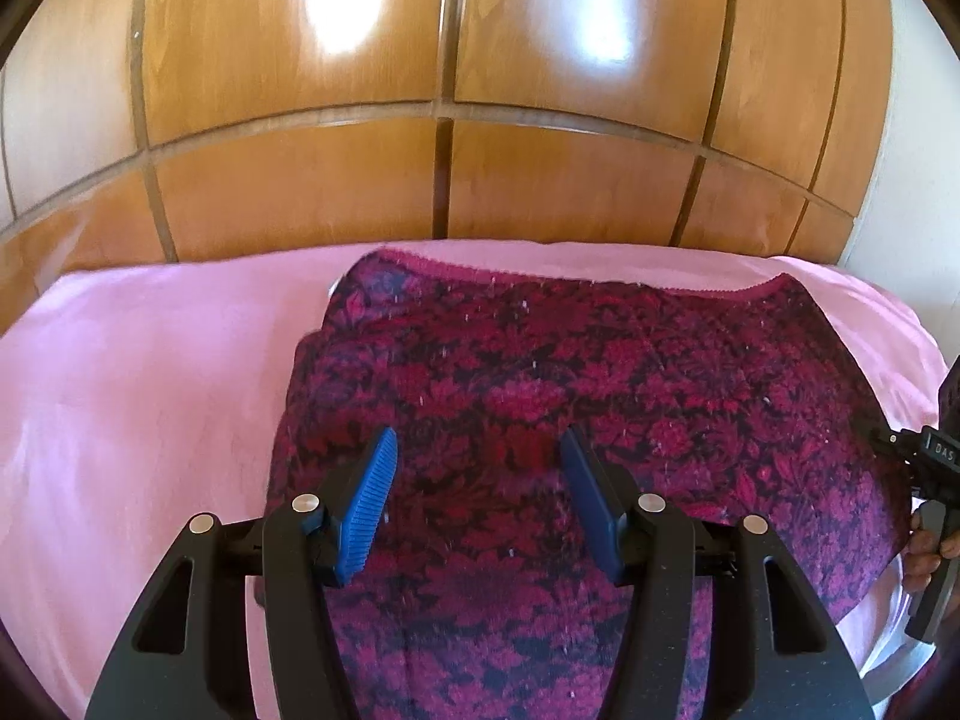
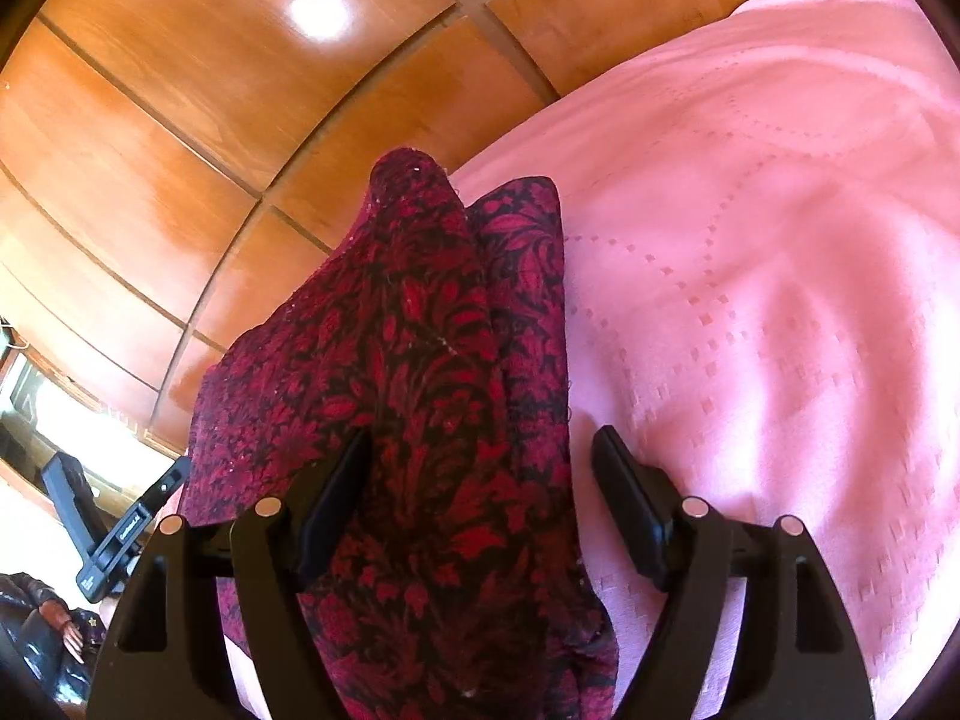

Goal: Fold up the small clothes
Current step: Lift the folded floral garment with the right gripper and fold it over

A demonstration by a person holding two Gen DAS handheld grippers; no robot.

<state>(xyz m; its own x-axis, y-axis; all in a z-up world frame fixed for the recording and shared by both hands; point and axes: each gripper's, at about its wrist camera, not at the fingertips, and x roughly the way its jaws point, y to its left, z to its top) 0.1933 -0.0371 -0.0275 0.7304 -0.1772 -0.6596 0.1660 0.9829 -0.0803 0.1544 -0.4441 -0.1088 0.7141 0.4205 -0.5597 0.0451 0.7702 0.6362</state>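
Left gripper [image 1: 477, 462] angled down — jaws apart over floral garment [image 1: 600, 372]

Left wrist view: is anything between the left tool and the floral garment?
Nothing visible. The left tool hangs open directly over the floral garment, which lies on the pink bedspread; only air separates its blue pads from the fabric.

bright daylight, glare patches on wood panels [image 1: 342, 0], fisheye-bent edges, slight blur

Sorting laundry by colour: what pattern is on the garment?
Red-and-magenta floral print on black on the garment, pink scalloped trim; clearest in the left wrist view.
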